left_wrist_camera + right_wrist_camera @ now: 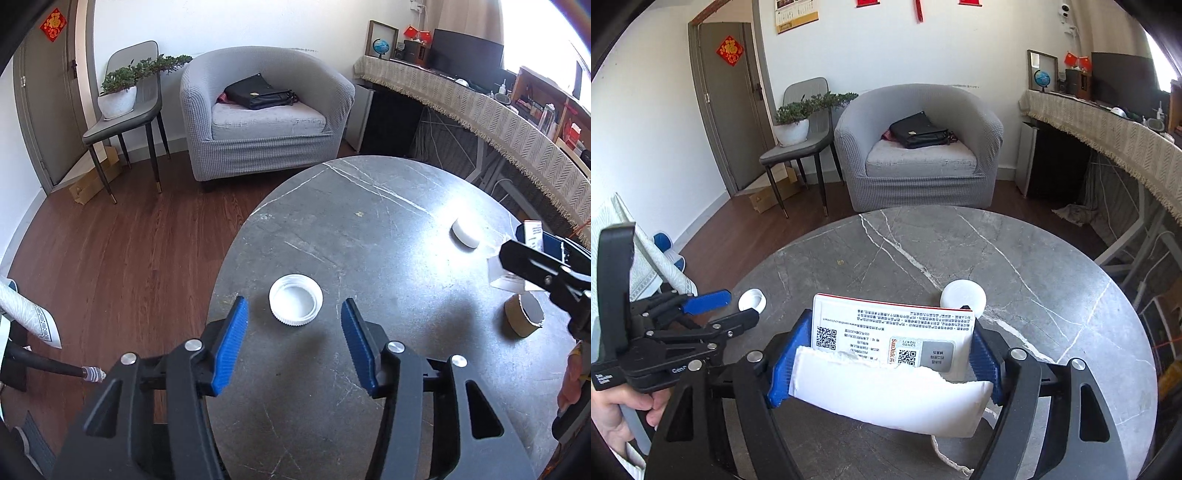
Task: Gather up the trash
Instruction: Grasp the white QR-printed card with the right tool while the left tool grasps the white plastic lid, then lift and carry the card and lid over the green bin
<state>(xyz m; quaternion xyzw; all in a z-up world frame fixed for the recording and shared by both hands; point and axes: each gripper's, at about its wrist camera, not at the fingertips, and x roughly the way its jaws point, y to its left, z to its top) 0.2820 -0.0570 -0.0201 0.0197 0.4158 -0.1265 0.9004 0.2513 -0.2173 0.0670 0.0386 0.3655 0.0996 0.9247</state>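
Your left hand-held gripper (293, 325) hangs spread wide, lined up just short of the upturned cap (296, 305) on the surface (369, 229). Right hand-held gripper (886, 354) is clamped on card packaging (894, 328) and torn paper (886, 395), so it's occupied.

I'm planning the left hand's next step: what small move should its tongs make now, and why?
Probably ease the left tongs forward and down around the white jar lid, then close. They are open, the lid lies rim-up on the marble table just ahead between the blue pads, and the right tongs already grip the SanDisk package.
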